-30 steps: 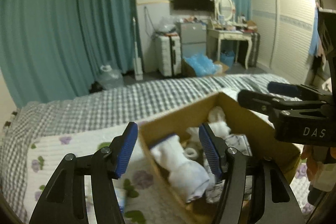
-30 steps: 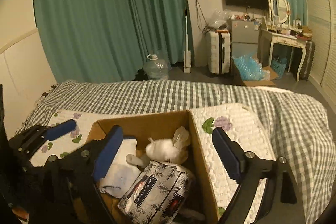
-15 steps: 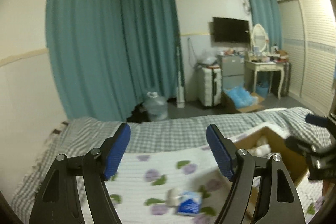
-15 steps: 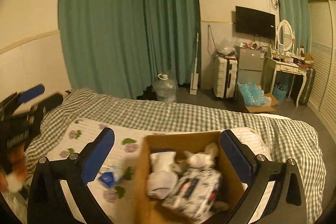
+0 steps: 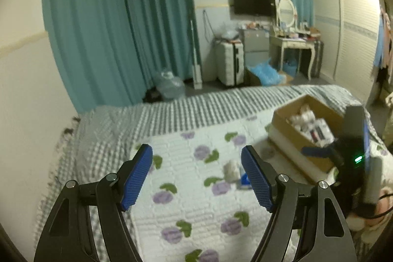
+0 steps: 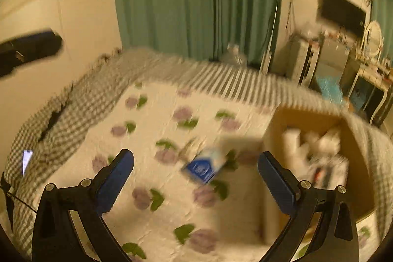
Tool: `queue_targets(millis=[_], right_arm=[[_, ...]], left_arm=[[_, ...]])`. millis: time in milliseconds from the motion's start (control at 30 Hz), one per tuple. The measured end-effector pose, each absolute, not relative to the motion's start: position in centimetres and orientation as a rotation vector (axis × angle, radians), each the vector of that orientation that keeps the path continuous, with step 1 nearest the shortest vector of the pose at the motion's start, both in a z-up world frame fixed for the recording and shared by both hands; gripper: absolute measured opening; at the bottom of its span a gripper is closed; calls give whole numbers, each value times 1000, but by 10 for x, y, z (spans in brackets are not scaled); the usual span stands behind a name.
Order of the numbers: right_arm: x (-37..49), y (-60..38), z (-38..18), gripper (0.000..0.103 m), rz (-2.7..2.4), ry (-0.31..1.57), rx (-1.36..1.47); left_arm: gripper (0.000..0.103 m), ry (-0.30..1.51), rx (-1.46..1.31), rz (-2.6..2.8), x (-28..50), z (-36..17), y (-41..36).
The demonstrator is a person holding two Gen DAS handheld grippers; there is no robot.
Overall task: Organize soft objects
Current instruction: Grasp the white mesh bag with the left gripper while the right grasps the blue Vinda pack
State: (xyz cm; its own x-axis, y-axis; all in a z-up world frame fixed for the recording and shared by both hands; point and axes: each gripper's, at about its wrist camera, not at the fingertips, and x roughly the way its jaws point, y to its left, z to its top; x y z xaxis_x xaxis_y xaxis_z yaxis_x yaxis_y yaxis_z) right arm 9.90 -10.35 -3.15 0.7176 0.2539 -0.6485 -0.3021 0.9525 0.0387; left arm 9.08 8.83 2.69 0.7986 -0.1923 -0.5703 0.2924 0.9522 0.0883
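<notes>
Nearest, in the left wrist view: left gripper (image 5: pixel 196 176), blue pads spread wide, nothing between them, above the floral quilt (image 5: pixel 186 210). Likewise in the right wrist view: right gripper (image 6: pixel 195 176), jaws wide apart and empty, poised over the same quilt.

Just beyond the fingers, loose on the quilt: a small blue-and-white packet (image 6: pixel 205 166), probably pocket tissues, and beside it in the left view a pale rolled item (image 5: pixel 229 168), too blurred to name. Packet partly hidden behind the left gripper's right pad in that view. Long axis of the packet running diagonally in the right view, blue printed end toward the camera and lower left, white end up and right toward the box. Lying flat, not standing.

Farther right: open cardboard box (image 6: pixel 319 139) on the bed, already holding white soft things and a patterned tissue pack (image 5: pixel 316 130). Box near the packet but not touching it.

Judged progress: most of the way along, several soft objects boxed, apparently two left outside. Next call likely a pinch across the packet's short side by the right gripper, then a short carry to the box; blur in the right view makes exact alignment hard to judge.

Beyond: checked bedspread (image 5: pixel 172 112), then teal curtains (image 5: pixel 118 16) and room furniture.
</notes>
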Motion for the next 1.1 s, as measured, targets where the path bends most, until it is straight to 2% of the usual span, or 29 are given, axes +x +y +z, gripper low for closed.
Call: queue_targets(millis=[333, 467, 600, 700, 767, 933, 1033, 1100], right_arm=[[142, -89, -142, 102, 187, 881, -88], [161, -85, -160, 102, 173, 883, -97], [185, -77, -178, 99, 159, 889, -111], [200, -79, -193, 84, 147, 910, -95], [205, -84, -200, 74, 148, 916, -57], [201, -87, -198, 66, 128, 881, -42], [193, -91, -194, 57, 102, 854, -47], [189, -97, -190, 56, 85, 843, -32]], left_arm=[[76, 787, 166, -344, 162, -81, 70], [76, 762, 257, -380, 177, -110, 50], [76, 755, 218, -417, 190, -131, 46], [76, 792, 169, -419, 208, -147, 46], [72, 807, 165, -410, 215, -152, 44], [72, 800, 188, -435, 210, -154, 36], [72, 810, 195, -437, 208, -158, 32], [72, 822, 185, -441, 209, -160, 29]])
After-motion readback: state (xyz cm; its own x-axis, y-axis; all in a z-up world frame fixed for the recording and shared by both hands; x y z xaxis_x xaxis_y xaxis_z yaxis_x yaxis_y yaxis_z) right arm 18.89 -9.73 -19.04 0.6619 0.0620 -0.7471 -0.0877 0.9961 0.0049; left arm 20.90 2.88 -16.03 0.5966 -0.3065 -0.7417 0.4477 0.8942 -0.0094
